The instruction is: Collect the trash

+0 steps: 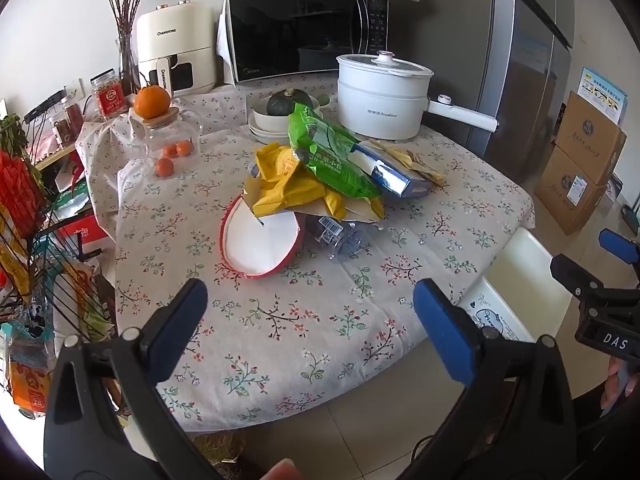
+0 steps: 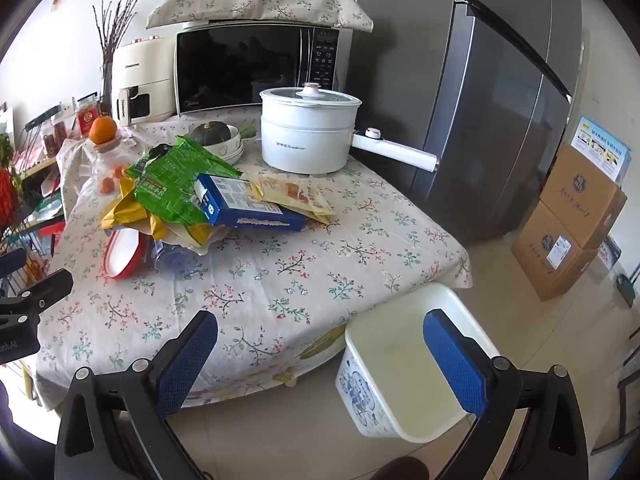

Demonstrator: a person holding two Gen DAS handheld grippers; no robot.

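Observation:
A heap of trash lies mid-table on the floral cloth: a green bag [image 1: 328, 152] [image 2: 176, 184], yellow wrappers [image 1: 284, 184] [image 2: 124, 208], a blue carton [image 1: 394, 174] [image 2: 248, 204], a red-rimmed white lid [image 1: 258, 240] [image 2: 124, 258], a crushed clear bottle [image 1: 340, 236] [image 2: 176, 260] and a flat tan packet [image 2: 292, 196]. A white bin [image 2: 404, 364] [image 1: 516, 280] stands on the floor at the table's near right corner. My left gripper [image 1: 310, 328] hovers open over the table's front edge, short of the heap. My right gripper [image 2: 320, 364] is open above the bin's left rim.
A white electric pot [image 1: 382, 96] [image 2: 308, 136], a microwave [image 1: 304, 36], an air fryer [image 1: 174, 56], a bowl with a squash [image 1: 288, 110] and a glass jar with oranges [image 1: 168, 136] crowd the back. A fridge [image 2: 500, 100] and cardboard boxes [image 2: 572, 220] stand right; a wire rack [image 1: 36, 240] left.

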